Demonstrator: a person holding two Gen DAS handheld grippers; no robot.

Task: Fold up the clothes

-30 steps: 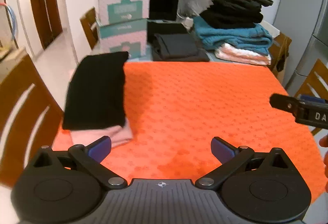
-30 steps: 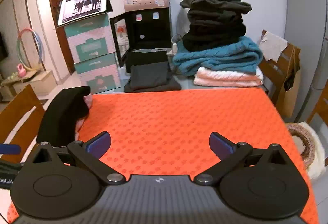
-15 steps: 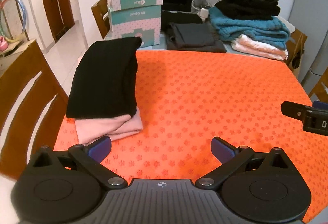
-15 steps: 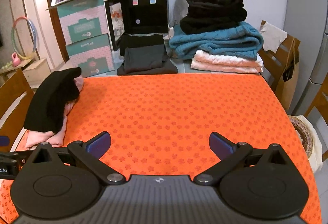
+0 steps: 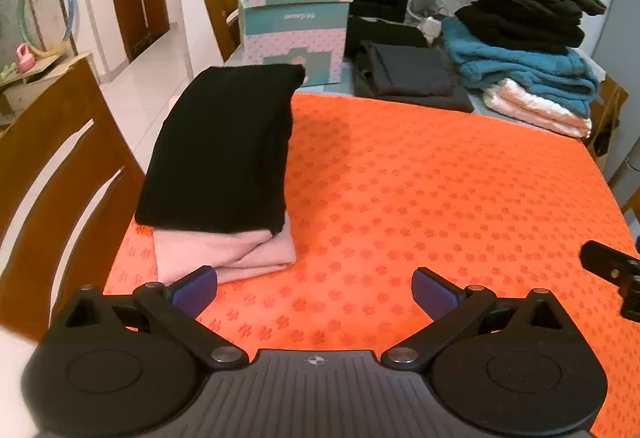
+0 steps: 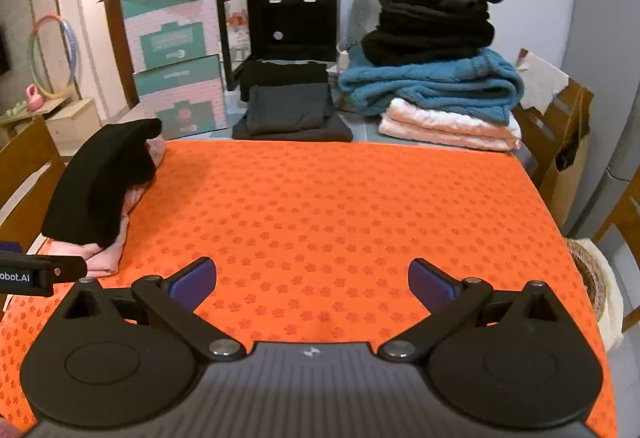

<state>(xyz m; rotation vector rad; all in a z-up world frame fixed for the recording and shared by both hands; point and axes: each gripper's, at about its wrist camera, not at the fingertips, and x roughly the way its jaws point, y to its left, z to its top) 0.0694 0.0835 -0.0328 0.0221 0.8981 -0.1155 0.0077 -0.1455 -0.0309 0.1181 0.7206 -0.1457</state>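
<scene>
left gripper point(image 5: 315, 292): jaws spread, nothing held | right gripper point(image 6: 312, 284): jaws spread, nothing held | risk: black garment point(image 5: 224, 149) on pink garment point(image 5: 236, 252) at table edge could be knocked off.

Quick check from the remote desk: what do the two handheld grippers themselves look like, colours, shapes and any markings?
Both match: the left gripper and right gripper have a ribbed dark grey body, two round black discs, black linkage arms with silver pivot pins, and dark blue finger pads. A small emblem sits centre top. White lettering ending "obot.AI" marks the left gripper's side.
</scene>
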